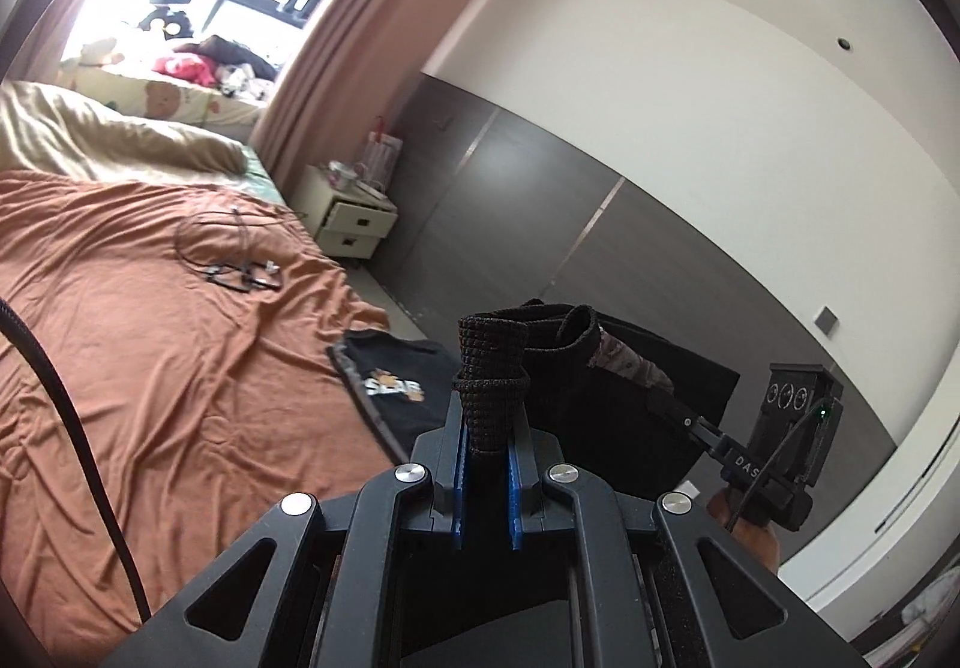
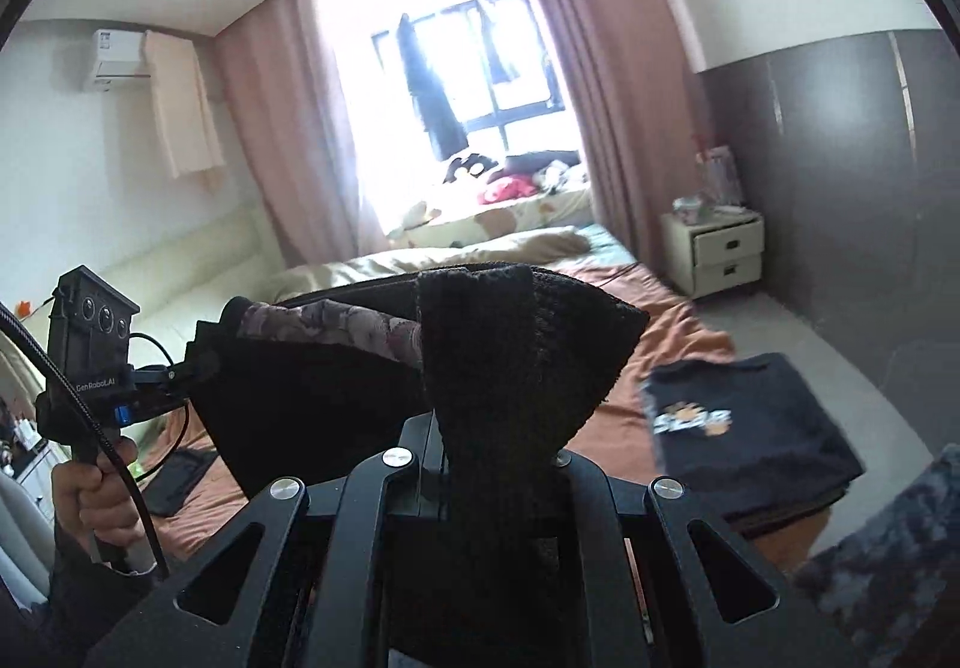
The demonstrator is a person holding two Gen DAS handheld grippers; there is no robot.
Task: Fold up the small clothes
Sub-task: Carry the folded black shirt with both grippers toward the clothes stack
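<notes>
A small black garment with a ribbed waistband hangs in the air between both grippers, above the bed. My left gripper is shut on one end of the waistband; it also shows in the right wrist view at the left. My right gripper is shut on the other end of the black garment; it also shows in the left wrist view. A patterned lining shows along the garment's top edge.
A folded black T-shirt with a print lies at the edge of the orange bed sheet; it also shows in the right wrist view. Cables lie on the bed. A white nightstand stands by the dark wardrobe.
</notes>
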